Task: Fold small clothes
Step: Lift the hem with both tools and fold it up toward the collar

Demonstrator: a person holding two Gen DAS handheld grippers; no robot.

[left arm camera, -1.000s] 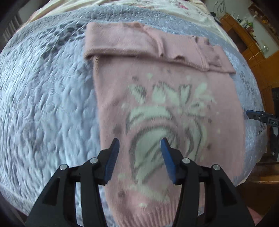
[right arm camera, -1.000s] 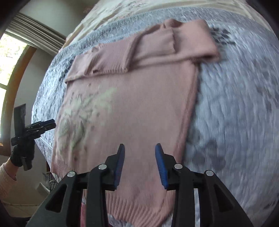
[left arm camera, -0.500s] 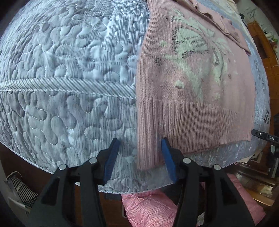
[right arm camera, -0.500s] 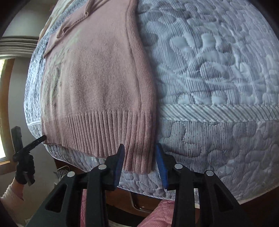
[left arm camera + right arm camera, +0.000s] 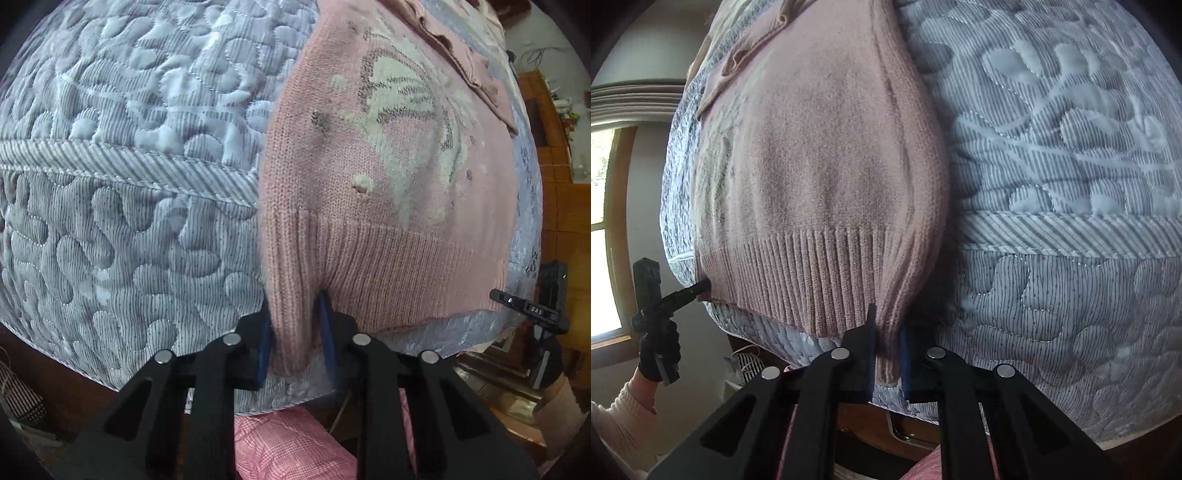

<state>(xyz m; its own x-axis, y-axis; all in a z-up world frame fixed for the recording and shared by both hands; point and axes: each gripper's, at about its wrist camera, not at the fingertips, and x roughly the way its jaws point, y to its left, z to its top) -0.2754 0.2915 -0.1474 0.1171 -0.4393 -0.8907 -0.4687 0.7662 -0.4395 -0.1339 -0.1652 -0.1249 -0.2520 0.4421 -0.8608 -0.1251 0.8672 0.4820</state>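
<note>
A small pink knit sweater [image 5: 369, 177] with a pale butterfly pattern lies flat on the quilted bed, its ribbed hem hanging over the bed's near edge. My left gripper [image 5: 293, 325] is shut on the hem's left corner, which bunches between the blue pads. The same pink sweater [image 5: 820, 155] fills the right wrist view, where my right gripper [image 5: 886, 343] is shut on the hem's right corner. Each gripper shows small in the other's view: the right gripper [image 5: 532, 310] at the far right, the left gripper [image 5: 676, 295] held by a gloved hand at the left.
A grey-white quilted bedspread [image 5: 129, 184] covers the bed and drops over its edge [image 5: 1071, 229]. Pink checked fabric [image 5: 288, 443] sits below the bed. Wooden furniture [image 5: 561, 155] stands to the right, a window [image 5: 602, 236] to the left.
Both grippers went from above the sweater down to its hem at the bed's edge, then shut on the two hem corners, puckering the ribbing.
</note>
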